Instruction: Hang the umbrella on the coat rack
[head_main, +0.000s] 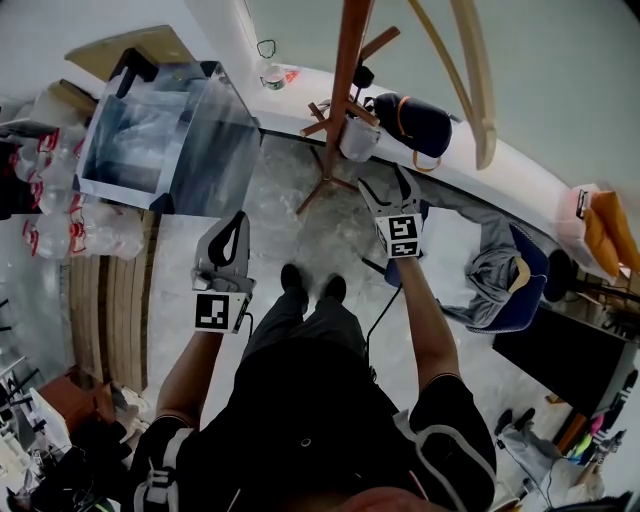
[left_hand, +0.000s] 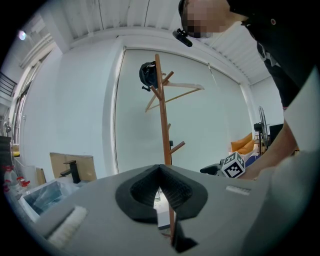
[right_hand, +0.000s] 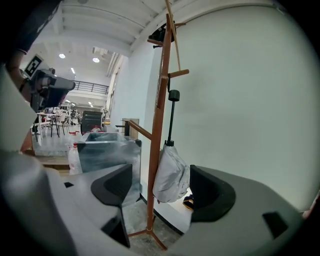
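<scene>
Umbrella (right_hand: 171, 172): is hanging folded on the coat rack (right_hand: 156, 120), just beside its pole, centre of the right gripper view.
Right tool (right_hand: 161, 185): jaws are standing apart, gripping nothing.
Left tool (left_hand: 160, 170): jaws are resting together, empty.

Black short-sleeved top (head_main: 300, 400), pale piping round the sleeves (head_main: 440, 450); dark trousers (head_main: 300, 325), black shoes (head_main: 294, 280). Grey moulded left gripper (head_main: 237, 222) and right gripper (head_main: 385, 185), jaws lined with black ribbing, each with a white cube (head_main: 221, 310) of black square markers. Thin black cable (head_main: 378, 318) beneath the right.
</scene>
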